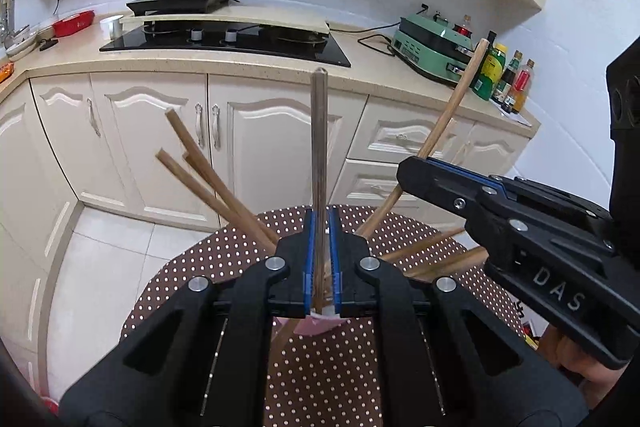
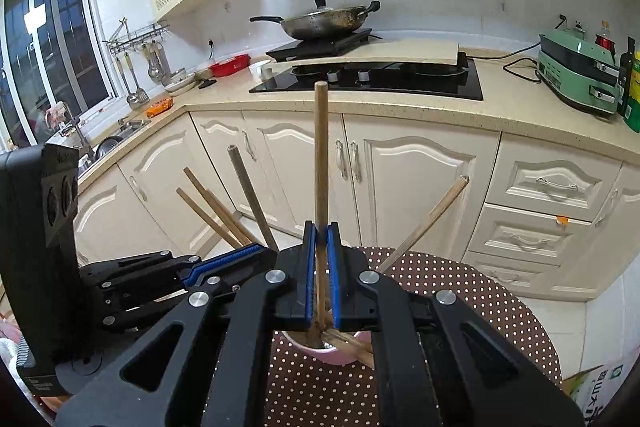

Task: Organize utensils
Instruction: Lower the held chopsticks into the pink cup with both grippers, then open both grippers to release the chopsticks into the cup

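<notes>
A pink cup (image 2: pixel 334 353) holding several chopsticks stands on the brown polka-dot table (image 2: pixel 460 291). My left gripper (image 1: pixel 321 223) is shut on a grey metal chopstick (image 1: pixel 319 131) that stands upright out of the cup. My right gripper (image 2: pixel 321 231) is shut on a wooden chopstick (image 2: pixel 320 147), also upright. In the left wrist view the right gripper (image 1: pixel 418 165) reaches in from the right, holding its wooden chopstick (image 1: pixel 460 95) at a slant. Other wooden chopsticks (image 1: pixel 192 163) fan out to the left. The left gripper (image 2: pixel 228 259) shows low left in the right wrist view, with the metal chopstick (image 2: pixel 250 191).
Cream kitchen cabinets (image 2: pixel 400 179) and a counter with a black hob (image 2: pixel 372 79) stand beyond the table. A lidded wok (image 2: pixel 320 19) sits on a cooker. A green appliance (image 2: pixel 576 75) and bottles (image 1: pixel 504 75) are at the right; a sink (image 2: pixel 116 135) at the left.
</notes>
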A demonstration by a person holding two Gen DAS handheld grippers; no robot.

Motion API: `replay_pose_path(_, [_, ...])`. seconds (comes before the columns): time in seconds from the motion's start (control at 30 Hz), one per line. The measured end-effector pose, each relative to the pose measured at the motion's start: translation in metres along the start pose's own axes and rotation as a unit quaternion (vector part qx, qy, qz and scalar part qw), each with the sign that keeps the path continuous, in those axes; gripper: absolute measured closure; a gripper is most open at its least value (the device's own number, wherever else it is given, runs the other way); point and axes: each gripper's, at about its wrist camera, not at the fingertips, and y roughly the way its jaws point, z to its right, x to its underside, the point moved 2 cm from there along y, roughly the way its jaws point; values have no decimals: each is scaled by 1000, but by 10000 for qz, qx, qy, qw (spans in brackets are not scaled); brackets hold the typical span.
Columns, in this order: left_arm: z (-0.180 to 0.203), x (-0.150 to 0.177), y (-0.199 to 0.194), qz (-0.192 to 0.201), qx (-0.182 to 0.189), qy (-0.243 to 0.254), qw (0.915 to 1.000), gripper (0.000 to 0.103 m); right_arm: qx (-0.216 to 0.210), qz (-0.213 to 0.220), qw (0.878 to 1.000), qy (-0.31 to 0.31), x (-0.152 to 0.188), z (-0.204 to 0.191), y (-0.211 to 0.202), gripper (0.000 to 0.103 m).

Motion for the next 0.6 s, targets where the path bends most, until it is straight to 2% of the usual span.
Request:
replay_pose_path(0.23, [-2,4,-7,-85,20,-61,9999,95,-16,-150,9999,2,3,-4,1,97])
replay_pose_path(0.3, [-4,5,-10,-100,9,-64,9999,84,-32,-184,9998,-15,4,-6,0,97])
replay_pose_path(0.53, [-8,7,-29,34,-109,-76,9999,67,81,-342,9994,-59,8,-9,6,97])
replay_pose_path(0.6, [-10,6,-37,122,-210,-83,9997,54,105,-409,9991,-45,9,-9,8,95])
